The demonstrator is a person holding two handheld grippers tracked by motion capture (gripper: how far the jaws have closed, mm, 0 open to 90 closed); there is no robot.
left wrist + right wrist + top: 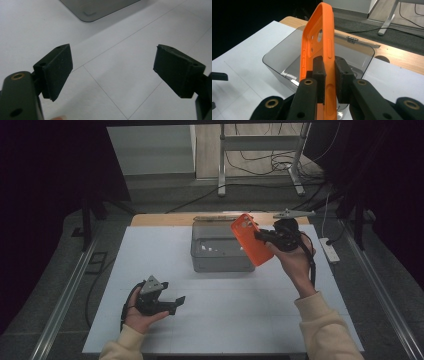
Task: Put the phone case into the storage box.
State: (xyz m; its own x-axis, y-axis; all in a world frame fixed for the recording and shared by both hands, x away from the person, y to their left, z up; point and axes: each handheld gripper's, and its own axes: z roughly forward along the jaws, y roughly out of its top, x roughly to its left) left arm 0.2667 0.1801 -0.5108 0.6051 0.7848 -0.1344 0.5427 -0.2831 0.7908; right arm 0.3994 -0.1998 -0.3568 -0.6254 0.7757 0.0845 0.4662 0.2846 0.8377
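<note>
An orange phone case (248, 240) hangs in the air over the right end of a clear grey plastic box (220, 249). My right gripper (263, 237) is shut on the case's edge. In the right gripper view the case (319, 42) stands upright between the two black pads (319, 75), above the box (359, 56). My left gripper (175, 304) rests low over the white table near the front left, jaws apart. In the left gripper view its pads (58, 70) stand wide with nothing between them, and a corner of the box (97, 8) shows beyond.
The white table top (150, 260) lies over a wooden board (160, 219) at the back. A metal frame and loose cables (260, 165) stand on the floor behind. A white power strip (330, 249) lies off the table's right side.
</note>
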